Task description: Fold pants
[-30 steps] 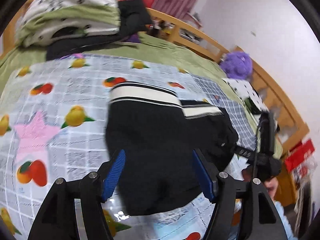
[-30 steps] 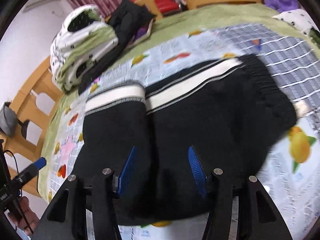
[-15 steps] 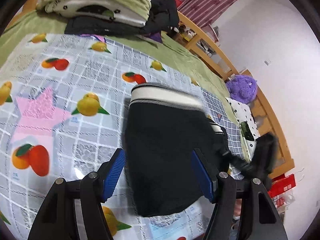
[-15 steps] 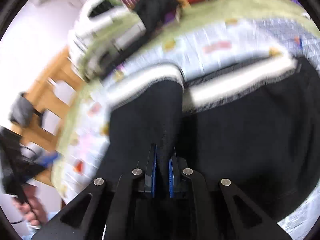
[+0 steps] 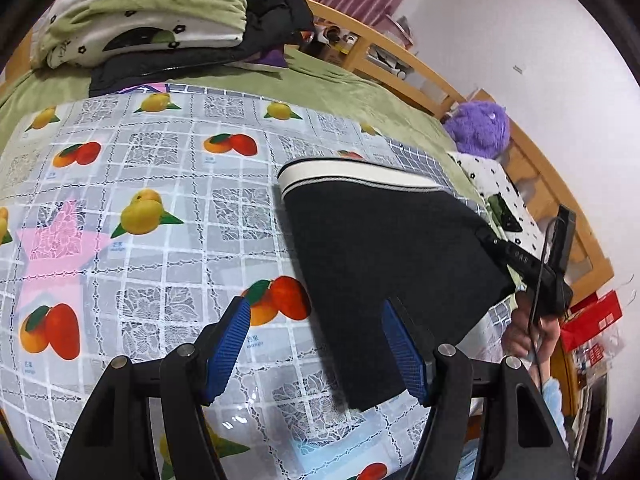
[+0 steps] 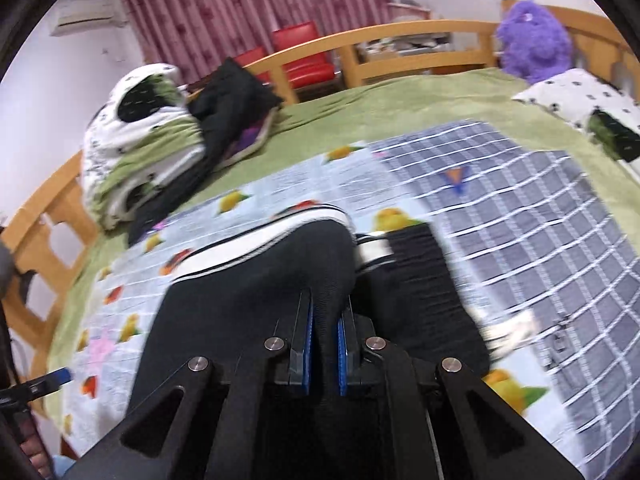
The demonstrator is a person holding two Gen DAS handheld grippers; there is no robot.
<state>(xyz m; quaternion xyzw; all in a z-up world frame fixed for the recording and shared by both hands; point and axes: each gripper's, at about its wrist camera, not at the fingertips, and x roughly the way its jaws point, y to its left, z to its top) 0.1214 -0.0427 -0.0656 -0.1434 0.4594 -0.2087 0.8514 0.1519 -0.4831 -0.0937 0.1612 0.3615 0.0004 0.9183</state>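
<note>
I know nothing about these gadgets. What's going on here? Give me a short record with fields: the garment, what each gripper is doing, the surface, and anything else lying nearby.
garment: black pants with a white striped band, partly folded
right gripper: shut on a raised fold of the pants
left gripper: open, pads not pressing the cloth; near edge of the pants lies between its fingers
surface: fruit-print sheet over a green bed cover
nearby: pile of bedding; purple plush toy; wooden bed rail
</note>
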